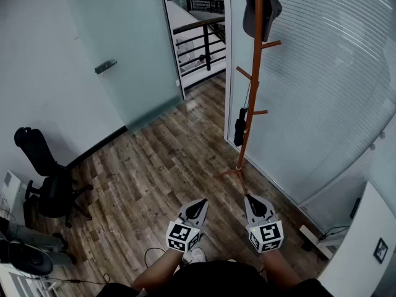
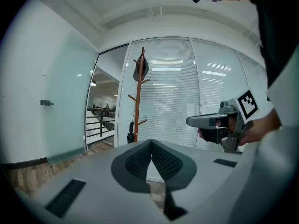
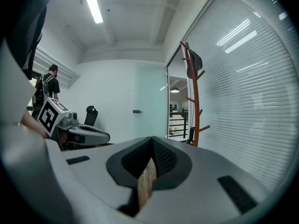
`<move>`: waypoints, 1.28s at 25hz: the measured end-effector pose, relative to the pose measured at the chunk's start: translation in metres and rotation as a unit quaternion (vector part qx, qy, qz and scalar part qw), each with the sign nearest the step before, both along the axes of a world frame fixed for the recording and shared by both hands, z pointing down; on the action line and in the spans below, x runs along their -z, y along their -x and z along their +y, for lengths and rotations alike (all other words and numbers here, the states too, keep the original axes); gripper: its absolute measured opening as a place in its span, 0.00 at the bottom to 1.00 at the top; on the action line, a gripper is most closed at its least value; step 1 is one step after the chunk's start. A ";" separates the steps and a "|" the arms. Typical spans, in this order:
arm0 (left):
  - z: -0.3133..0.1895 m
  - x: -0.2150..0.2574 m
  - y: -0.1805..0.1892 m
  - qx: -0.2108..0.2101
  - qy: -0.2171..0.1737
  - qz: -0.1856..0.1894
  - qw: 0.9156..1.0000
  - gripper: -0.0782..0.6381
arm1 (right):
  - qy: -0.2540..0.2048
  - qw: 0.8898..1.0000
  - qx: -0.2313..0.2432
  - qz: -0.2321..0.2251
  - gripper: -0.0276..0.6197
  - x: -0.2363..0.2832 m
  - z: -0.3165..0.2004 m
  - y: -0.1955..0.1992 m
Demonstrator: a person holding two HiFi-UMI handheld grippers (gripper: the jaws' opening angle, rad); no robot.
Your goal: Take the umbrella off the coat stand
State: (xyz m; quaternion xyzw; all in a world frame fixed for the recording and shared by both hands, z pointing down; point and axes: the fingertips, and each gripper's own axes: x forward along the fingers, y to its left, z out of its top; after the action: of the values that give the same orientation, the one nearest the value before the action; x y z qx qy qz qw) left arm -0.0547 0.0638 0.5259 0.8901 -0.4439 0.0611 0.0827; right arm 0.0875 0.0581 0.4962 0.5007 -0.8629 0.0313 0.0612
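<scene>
The marker cubes (image 1: 180,235) on the left tongs (image 1: 202,203) and right tongs (image 1: 249,198) carry black-and-white square patterns, codes rather than words. A small diamond-shaped label (image 1: 380,250) sits on the white panel at the lower right corner of the head view, too small to read.

The folded black umbrella (image 1: 240,127) hangs by a thin strap from a side peg of the orange-brown wooden coat stand (image 1: 252,91). Its body lies close against the pole, clear of the floor. In the right gripper view only its upper part shows above the grey body of the tongs. In the left gripper view it is a small dark shape beside the pole.

A dark grey cap (image 1: 265,8) hangs at the top of the stand, cut off by the upper edge of the head view. The stand rises beside a ribbed glass wall (image 1: 328,73), next to a frosted glass door (image 1: 124,48). A black office chair (image 1: 48,178) stands at the left by the white wall. The things in the lower left corner are cut off and hard to name.

Both tongs are held side by side over the wood-plank floor (image 1: 154,172), well short of the stand and pointing towards it. Each pair is closed, its ribbed pads meeting at the tips. Nothing is between them and they touch nothing.
</scene>
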 end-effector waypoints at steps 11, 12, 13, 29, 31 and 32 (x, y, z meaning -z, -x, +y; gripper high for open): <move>-0.011 -0.009 0.005 -0.008 0.019 -0.007 1.000 0.13 | -0.010 1.000 0.006 -0.001 0.05 0.005 -0.007 0.010; -0.011 -0.009 0.007 -0.009 0.020 -0.006 1.000 0.13 | -0.012 1.000 0.005 -0.003 0.05 0.006 -0.007 0.012; -0.012 -0.009 0.009 -0.010 0.020 -0.005 1.000 0.13 | -0.017 1.000 0.005 -0.005 0.05 0.008 -0.008 0.014; -0.033 -0.021 0.058 -0.032 0.024 0.007 0.999 0.13 | -0.025 0.999 -0.007 -0.020 0.05 0.004 -0.030 0.067; -0.034 -0.020 0.062 -0.047 0.020 0.013 0.999 0.13 | -0.028 0.999 -0.014 -0.024 0.05 0.002 -0.033 0.075; -0.035 -0.019 0.065 -0.053 0.020 0.018 0.998 0.13 | -0.030 0.999 -0.018 -0.025 0.05 0.002 -0.035 0.078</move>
State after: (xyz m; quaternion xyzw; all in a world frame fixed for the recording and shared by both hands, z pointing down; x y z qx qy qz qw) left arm -0.1199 0.0287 0.5451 0.9115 -0.3933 0.0582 0.1055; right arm 0.0093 0.0228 0.4941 0.5165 -0.8557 0.0189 0.0239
